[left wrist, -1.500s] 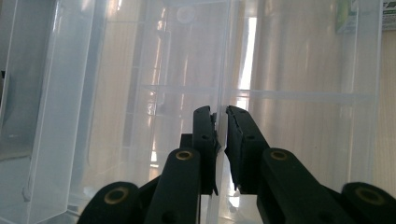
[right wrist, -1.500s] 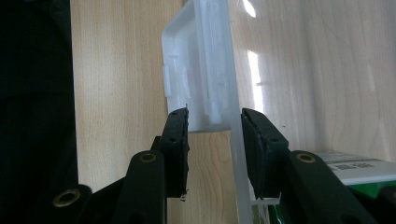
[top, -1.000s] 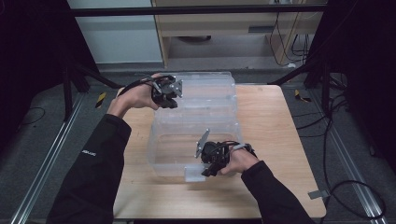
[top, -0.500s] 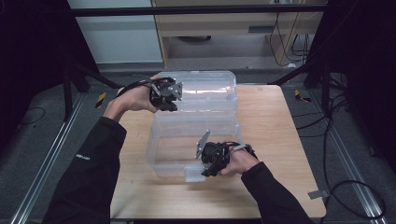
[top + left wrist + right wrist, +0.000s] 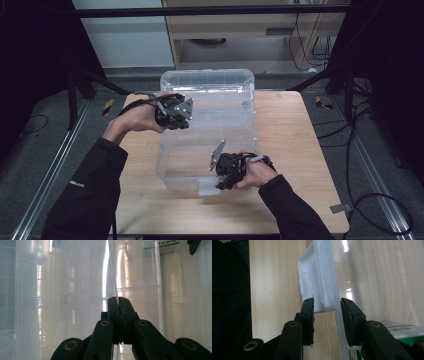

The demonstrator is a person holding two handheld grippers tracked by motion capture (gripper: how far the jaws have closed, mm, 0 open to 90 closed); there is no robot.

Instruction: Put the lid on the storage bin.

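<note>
**Clear plastic lid pinched at left, front latch clamped at right**

Transparent storage box in the middle of the wooden table, long side running away from the person. At its left edge, left gripper pressed tight together on a thin clear sheet, judged to be the edge of the lid, with no gap left between the pads. In the high view, seen there as a dark head held above the box's left rim, about halfway back. Far part of the lid apparently tilted up off the box, so opening judged under way but not finished: lid neither fully swung back nor lifted clear.

Further right, at the near wall, right gripper set narrow around the white latch and the wall behind it, one pad outside on the latch, the other inside just against the wall; judged to be holding the box down. Same gripper in the high view at the near rim.

Hard to make out: where lid ends and box begins, since both are see-through and reflections overlap. Hinge or far latch not readable. Printed label cut off at the frame edge, text too blurred to read. Contents, if any, uncertain.
</note>
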